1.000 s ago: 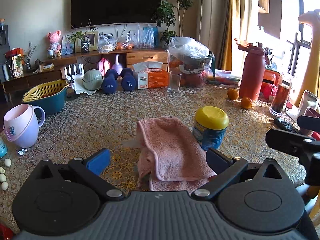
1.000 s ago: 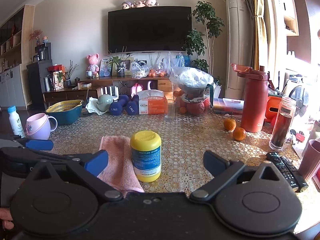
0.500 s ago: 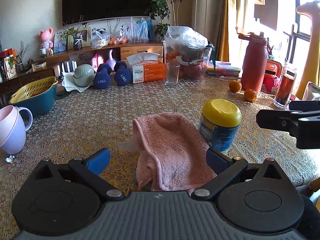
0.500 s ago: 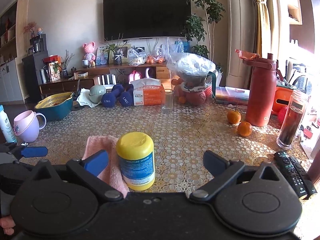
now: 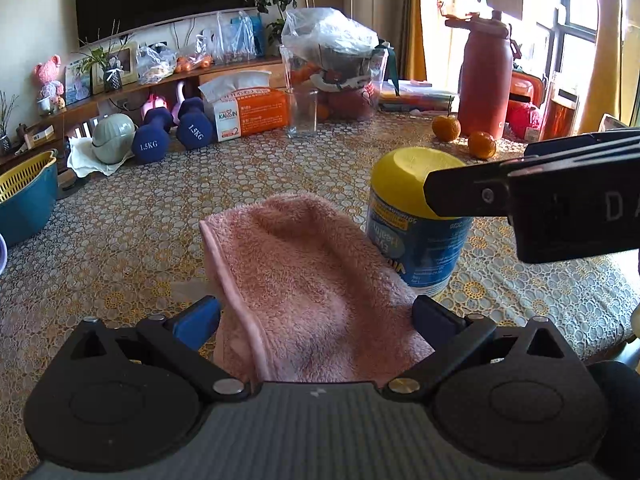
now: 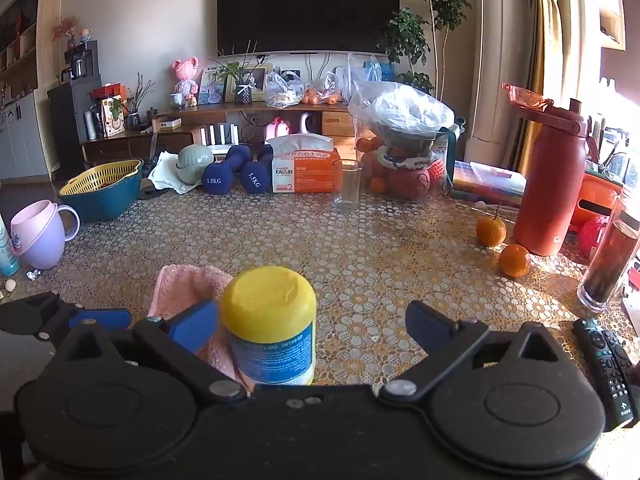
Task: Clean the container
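While both sets of jaws stand spread, the soft towel point(image 5: 316, 292) lies between the left gripper point(image 5: 316, 316) jaws; the rigid, likely light tub point(image 6: 272, 324) sits between the right gripper point(image 6: 312, 324) jaws, best gripped around its smooth sides.

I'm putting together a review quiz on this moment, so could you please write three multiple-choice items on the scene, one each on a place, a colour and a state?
1. Where is the pink towel relative to the container?
A. On its lid
B. Beside it on the table
C. In the blue basket

2. What colour is the container's lid?
A. Yellow
B. Red
C. White

3. How are the jaws of the right gripper?
A. Shut on the towel
C. Shut on the lid
B. Open, with the container between them

Answers: 1 B, the towel lies flat on the tablecloth next to the container. 2 A, the lid is plainly yellow in both views. 3 B, the fingers stand wide apart on either side of the container.
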Action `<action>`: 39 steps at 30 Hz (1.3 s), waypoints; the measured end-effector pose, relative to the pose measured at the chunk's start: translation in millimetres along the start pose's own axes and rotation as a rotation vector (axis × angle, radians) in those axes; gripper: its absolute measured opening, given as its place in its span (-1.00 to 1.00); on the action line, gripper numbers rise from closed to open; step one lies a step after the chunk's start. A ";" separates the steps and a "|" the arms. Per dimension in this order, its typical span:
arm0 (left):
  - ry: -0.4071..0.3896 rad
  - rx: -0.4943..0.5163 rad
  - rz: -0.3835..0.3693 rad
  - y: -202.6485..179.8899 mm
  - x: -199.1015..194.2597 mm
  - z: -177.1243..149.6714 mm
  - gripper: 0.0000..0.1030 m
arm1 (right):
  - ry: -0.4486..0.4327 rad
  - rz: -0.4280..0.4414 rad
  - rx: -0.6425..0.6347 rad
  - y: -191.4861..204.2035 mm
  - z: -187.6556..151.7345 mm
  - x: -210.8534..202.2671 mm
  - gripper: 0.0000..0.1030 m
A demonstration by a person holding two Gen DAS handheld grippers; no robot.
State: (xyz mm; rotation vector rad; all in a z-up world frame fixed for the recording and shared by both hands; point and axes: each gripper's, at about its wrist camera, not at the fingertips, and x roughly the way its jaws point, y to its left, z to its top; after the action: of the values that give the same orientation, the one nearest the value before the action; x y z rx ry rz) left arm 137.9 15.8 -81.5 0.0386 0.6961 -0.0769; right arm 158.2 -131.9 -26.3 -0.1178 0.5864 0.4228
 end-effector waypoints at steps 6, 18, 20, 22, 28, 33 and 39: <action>0.062 -0.013 -0.022 9.5 25.3 -2.2 0.99 | 0.030 0.018 -0.010 4.9 4.5 18.7 0.93; 0.058 -0.003 -0.018 12.4 26.4 -3.1 0.80 | 0.058 0.045 -0.034 13.8 10.1 37.5 0.64; 0.056 -0.009 -0.018 14.6 24.6 -3.1 0.71 | 0.072 0.047 -0.039 14.0 10.4 39.2 0.36; 0.056 -0.017 -0.019 17.0 22.7 -2.4 0.64 | 0.074 0.056 -0.032 12.6 10.8 38.9 0.24; 0.053 -0.019 -0.012 19.1 17.7 -0.9 0.37 | 0.068 0.065 0.000 1.7 7.9 31.2 0.20; 0.054 -0.039 -0.024 23.2 11.1 2.4 0.22 | 0.068 0.084 0.046 -14.2 1.4 21.8 0.20; 0.022 -0.070 -0.074 20.8 -12.5 11.5 0.18 | 0.065 0.099 0.132 -35.9 -6.2 15.4 0.20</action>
State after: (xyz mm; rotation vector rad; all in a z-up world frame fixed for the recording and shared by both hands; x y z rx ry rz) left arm 137.5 36.6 -64.5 -0.0537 0.7220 -0.1233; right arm 181.6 -160.5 -40.4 0.0236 0.6841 0.4762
